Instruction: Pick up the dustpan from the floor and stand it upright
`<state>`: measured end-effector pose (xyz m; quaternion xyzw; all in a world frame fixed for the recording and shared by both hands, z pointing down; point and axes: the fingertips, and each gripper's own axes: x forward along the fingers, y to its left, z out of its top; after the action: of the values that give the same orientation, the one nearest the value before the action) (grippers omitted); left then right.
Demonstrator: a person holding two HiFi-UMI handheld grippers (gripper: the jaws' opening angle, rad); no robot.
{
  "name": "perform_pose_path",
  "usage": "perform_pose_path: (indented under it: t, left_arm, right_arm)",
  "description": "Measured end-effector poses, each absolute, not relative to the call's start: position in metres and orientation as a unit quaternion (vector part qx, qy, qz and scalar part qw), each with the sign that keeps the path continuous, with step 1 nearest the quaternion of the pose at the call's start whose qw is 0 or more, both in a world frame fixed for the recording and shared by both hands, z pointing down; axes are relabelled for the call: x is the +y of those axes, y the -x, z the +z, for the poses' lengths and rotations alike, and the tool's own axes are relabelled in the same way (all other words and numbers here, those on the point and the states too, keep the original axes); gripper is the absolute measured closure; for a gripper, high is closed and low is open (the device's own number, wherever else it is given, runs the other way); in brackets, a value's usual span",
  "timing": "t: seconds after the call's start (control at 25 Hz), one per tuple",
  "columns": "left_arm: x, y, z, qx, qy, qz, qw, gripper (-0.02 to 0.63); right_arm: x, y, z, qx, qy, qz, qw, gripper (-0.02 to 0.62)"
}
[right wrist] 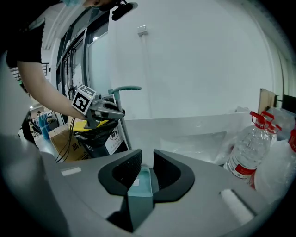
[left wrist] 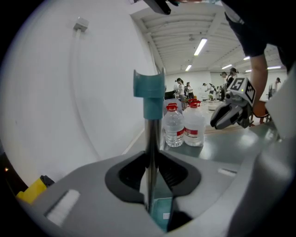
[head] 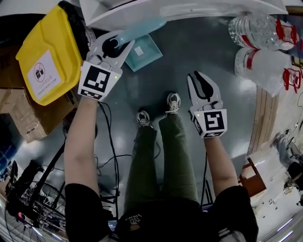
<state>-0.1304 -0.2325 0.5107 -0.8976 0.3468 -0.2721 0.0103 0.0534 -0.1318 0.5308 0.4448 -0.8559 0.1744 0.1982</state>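
Observation:
The dustpan has a teal pan (head: 142,52) on the grey floor and a metal pole that rises to a teal grip (head: 142,28). My left gripper (head: 116,45) is shut on that pole partway up. In the left gripper view the pole (left wrist: 151,139) stands about upright between the jaws, with the grip (left wrist: 149,90) above and the pan (left wrist: 162,215) below. My right gripper (head: 201,78) hovers over the floor to the right, beside a shoe, open and holding nothing. Through its jaws the right gripper view shows the pan (right wrist: 141,180) beyond my right gripper (right wrist: 142,164), and my left gripper (right wrist: 99,109) on the pole.
A yellow-lidded bin (head: 49,56) and a cardboard box (head: 23,118) stand at the left. Large water bottles (head: 258,30) lie at the right, next to a wooden board (head: 265,118). A white wall panel (head: 189,9) runs behind the dustpan. Cables (head: 111,156) trail by the person's shoes (head: 173,101).

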Motion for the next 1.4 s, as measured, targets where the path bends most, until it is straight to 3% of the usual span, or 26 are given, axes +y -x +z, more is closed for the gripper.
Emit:
perform_pose_path:
  t: [0.36, 0.8, 1.4]
  left_arm:
    - [-0.232, 0.126, 0.525, 0.348, 0.874, -0.337, 0.034, 0.465]
    - [-0.216, 0.143, 0.511, 0.379, 0.866, -0.326, -0.004, 0.428]
    - [-0.112, 0.162, 0.326, 0.458, 0.864, -0.208, 0.001, 0.428]
  right_arm:
    - [-0.117, -0.053, 0.519, -0.851, -0.458, 0.174, 0.188, 0.517]
    - [-0.097, -0.073, 0.483, -0.836, -0.496, 0.168, 0.162, 0.515]
    - [-0.055, -0.046, 0.313, -0.842, -0.514, 0.142, 0.077, 0.517]
